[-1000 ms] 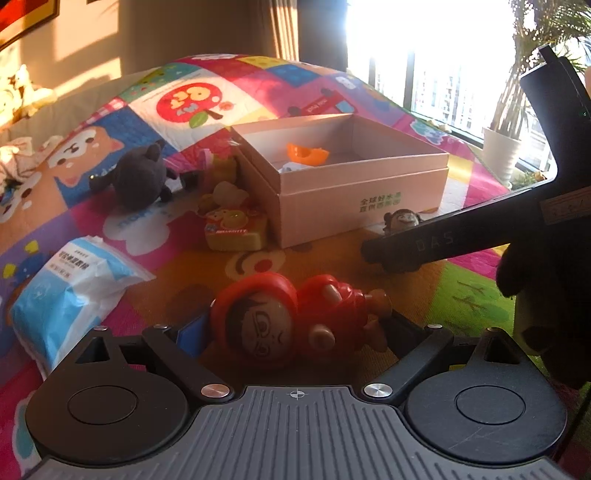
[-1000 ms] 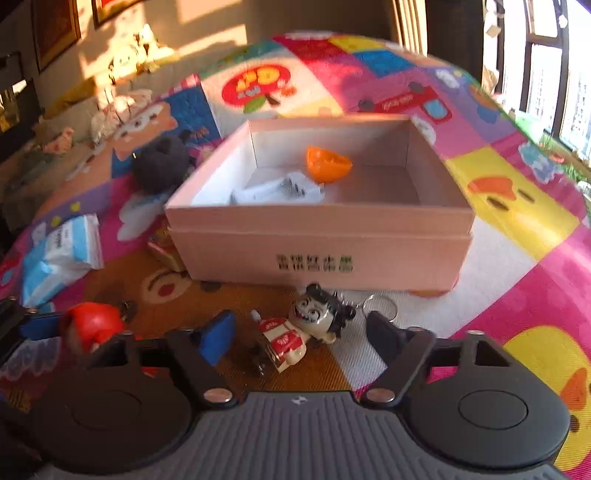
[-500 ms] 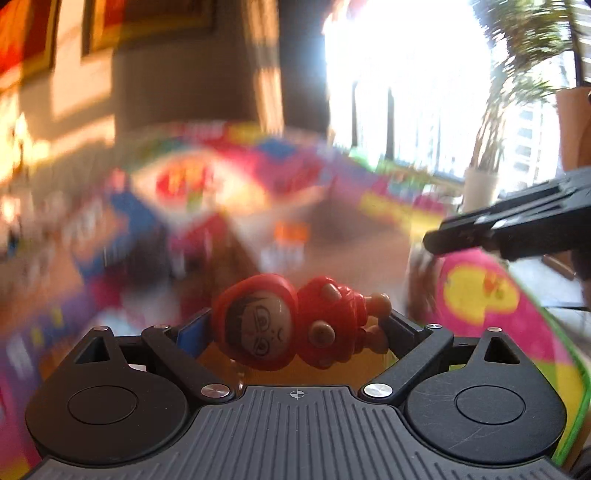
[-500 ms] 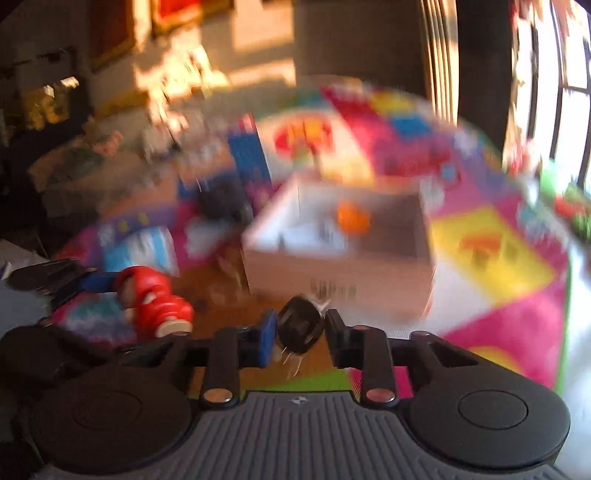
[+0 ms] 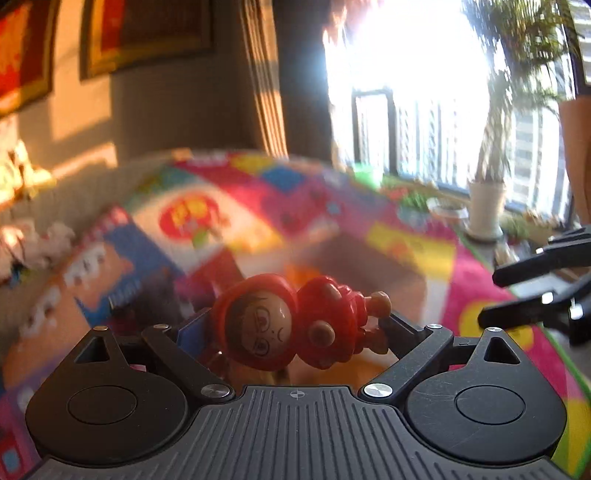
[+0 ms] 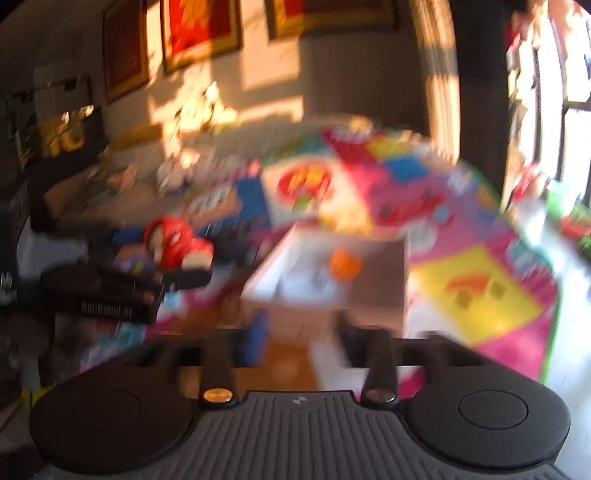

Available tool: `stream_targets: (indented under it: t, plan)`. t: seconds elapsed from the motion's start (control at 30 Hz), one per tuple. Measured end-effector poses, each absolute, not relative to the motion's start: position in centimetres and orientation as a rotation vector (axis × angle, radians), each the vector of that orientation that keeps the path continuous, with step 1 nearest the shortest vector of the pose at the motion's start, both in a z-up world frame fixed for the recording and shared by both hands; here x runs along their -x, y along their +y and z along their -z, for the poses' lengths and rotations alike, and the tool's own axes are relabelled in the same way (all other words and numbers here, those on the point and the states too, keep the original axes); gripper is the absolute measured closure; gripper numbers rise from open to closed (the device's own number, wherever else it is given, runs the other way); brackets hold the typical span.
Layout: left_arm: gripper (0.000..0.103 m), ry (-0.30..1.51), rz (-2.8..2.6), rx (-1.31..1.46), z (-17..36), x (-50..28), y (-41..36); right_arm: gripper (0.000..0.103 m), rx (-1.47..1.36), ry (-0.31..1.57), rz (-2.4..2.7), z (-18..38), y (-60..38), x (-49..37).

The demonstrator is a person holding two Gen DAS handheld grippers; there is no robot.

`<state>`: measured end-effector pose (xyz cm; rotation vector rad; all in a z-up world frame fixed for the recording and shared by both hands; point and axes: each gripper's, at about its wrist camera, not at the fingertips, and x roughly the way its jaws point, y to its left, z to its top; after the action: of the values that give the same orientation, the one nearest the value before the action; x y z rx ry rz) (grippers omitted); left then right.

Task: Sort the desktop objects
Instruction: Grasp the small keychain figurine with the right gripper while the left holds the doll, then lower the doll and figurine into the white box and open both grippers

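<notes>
Left wrist view: we recorded the left gripper (image 5: 295, 328) clamped on a red hooded figurine (image 5: 295, 325), which lay sideways between the two fingers with its face toward the lens and its tan feet pointing right. The blue pad of the left finger (image 5: 194, 328) pressed against the hood; the right finger (image 5: 402, 328) met the figure's legs. Beyond the fingers we saw the colourful play mat (image 5: 406, 243), heavily smeared by motion, so we could not read the things lying on it. Farther right, the dark fingers of the right gripper (image 5: 535, 291) entered from the frame edge. A white plant pot (image 5: 485, 206) stood by the bright window (image 5: 424, 92).

Right wrist view: we found the frame badly blurred. The right gripper (image 6: 303, 336) showed a blue pad on its left finger (image 6: 255, 339) and a dark right finger (image 6: 373, 343), with a gap between them; we saw nothing clearly held there and could not tell whether the grip was open or closed. Just past the fingers sat the pink cardboard box (image 6: 332, 306), open-topped, with an orange piece (image 6: 345, 264) inside. To the left, the left gripper (image 6: 177, 266) carried the red figurine (image 6: 173, 240) above the mat (image 6: 480, 288). Framed pictures (image 6: 199, 33) hung on the far wall.
</notes>
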<state>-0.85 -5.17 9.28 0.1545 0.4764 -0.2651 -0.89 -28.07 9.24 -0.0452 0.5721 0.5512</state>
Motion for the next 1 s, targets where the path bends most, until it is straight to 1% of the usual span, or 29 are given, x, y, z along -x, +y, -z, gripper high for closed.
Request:
stream_targets:
  t: [0.03,0.2,0.27,0.43,0.53,0.6,0.67,0.83,1.0]
  plan:
    - [0.005,0.506,0.274,-0.159,-8.4,1.2,-5.1,0.027,0.051,0.593,-0.551,-8.1,-27.9,1.1]
    - [0.005,0.669,0.309,-0.167,-3.4,3.3,-5.2,0.027,0.099,0.760,-0.566,-2.7,-25.9,1.6]
    - [0.005,0.715,0.295,-0.163,-1.8,3.6,-5.0,0.023,0.088,0.800,-0.543,-1.3,-25.4,1.4]
    - [0.005,0.739,0.288,-0.181,-0.8,4.0,-4.5,0.022,0.021,0.871,-0.483,0.7,-25.3,0.1]
    - [0.003,0.743,0.287,-0.185,-1.1,3.9,-4.6,0.022,0.013,0.862,-0.465,0.9,-25.4,0.9]
    - [0.003,0.746,0.271,-0.184,-1.0,3.8,-4.7,0.029,0.023,0.848,-0.455,1.0,-25.0,1.0]
    - [0.003,0.748,0.261,-0.177,-0.9,3.6,-4.8,0.049,0.039,0.839,-0.446,1.0,-24.6,0.8]
    - [0.004,0.729,0.252,-0.181,-0.9,3.6,-5.2,0.061,0.079,0.842,-0.448,0.9,-24.0,1.1]
    - [0.006,0.697,0.268,-0.200,-1.7,3.9,-5.6,0.062,0.056,0.833,-0.492,-0.1,-24.4,1.5]
